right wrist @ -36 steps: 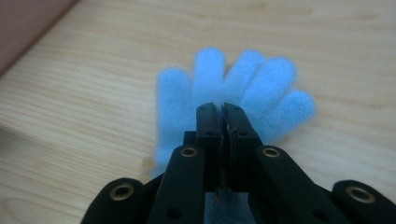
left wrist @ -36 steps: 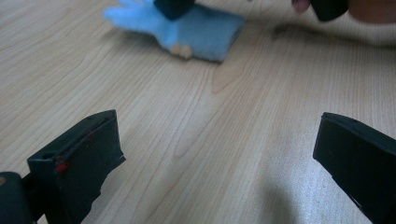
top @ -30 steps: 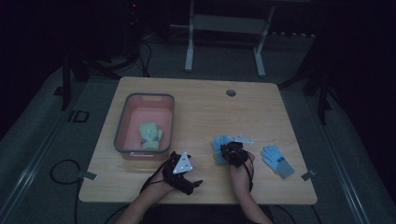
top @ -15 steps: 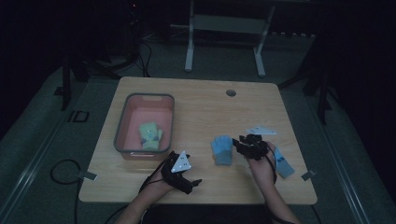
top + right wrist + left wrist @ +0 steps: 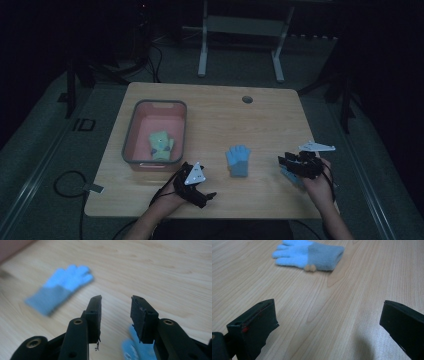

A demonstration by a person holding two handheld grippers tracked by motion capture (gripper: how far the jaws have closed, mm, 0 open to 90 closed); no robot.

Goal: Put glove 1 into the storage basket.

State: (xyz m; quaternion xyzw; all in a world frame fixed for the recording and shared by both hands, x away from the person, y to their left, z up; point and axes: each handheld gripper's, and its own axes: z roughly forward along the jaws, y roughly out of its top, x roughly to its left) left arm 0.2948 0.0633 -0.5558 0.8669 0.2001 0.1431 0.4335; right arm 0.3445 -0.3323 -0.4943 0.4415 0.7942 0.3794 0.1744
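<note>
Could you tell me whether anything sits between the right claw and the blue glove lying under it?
Nothing visible does: the right claw hangs open above the blue glove, with bare table around.

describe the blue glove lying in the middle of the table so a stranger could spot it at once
On the wooden table, look right of the pink bin. The blue glove lies flat and alone near the front edge, fingers pointing away from the person. Unlike the second blue glove, no claw hangs over it.
</note>
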